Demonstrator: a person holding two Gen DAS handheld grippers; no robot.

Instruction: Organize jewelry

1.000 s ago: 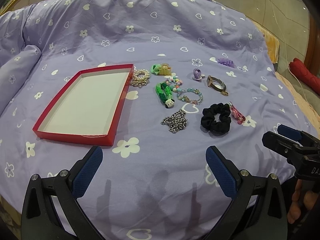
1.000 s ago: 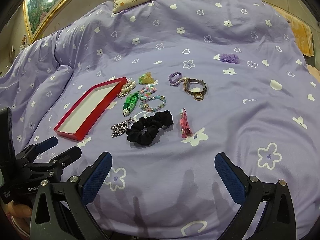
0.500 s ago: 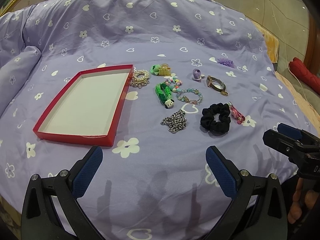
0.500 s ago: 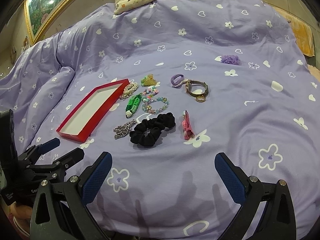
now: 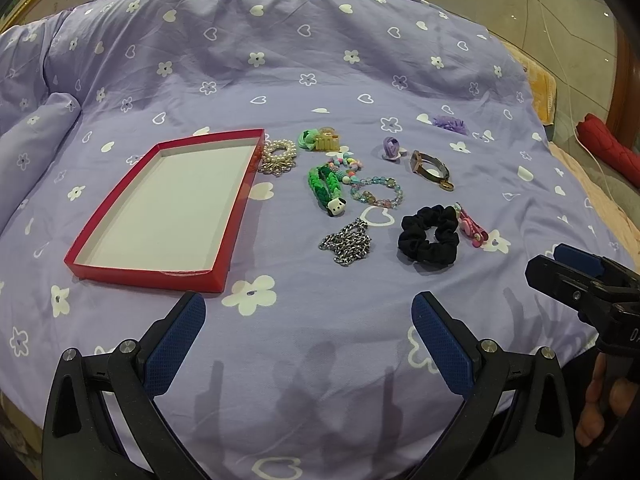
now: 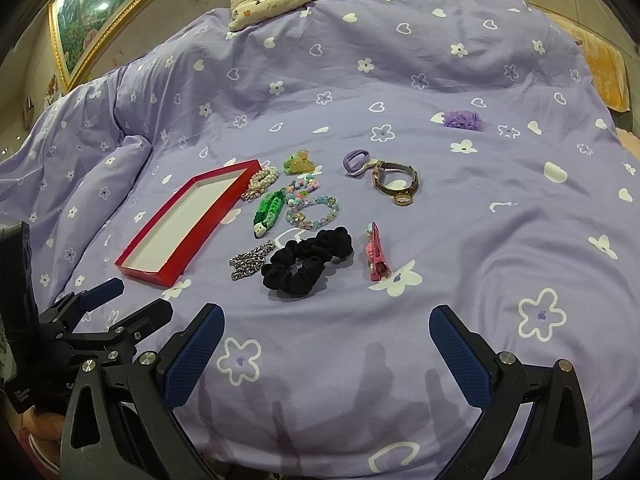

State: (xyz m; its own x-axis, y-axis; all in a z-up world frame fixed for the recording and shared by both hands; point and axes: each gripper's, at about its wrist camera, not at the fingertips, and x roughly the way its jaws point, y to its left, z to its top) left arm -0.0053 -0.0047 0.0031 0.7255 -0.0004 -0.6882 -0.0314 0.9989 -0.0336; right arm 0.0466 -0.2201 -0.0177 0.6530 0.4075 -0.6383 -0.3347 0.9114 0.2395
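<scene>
Nothing shifted over the last second: left gripper [image 5: 308,328] and right gripper [image 6: 326,338] still splayed wide and empty near the bed's [image 5: 320,60] front edge, jewelry [image 5: 362,196] mid-bed beside the empty red tray [image 5: 144,274], sorting unstarted.

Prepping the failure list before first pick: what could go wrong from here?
1. The silver metal chain lies heaped on the soft purple duvet; closing jaws may pinch fabric with it.
2. The green braided bracelet touches the pastel bead bracelets; lifting one may drag the other.
3. The shallow red tray could tilt on the bedding.
</scene>
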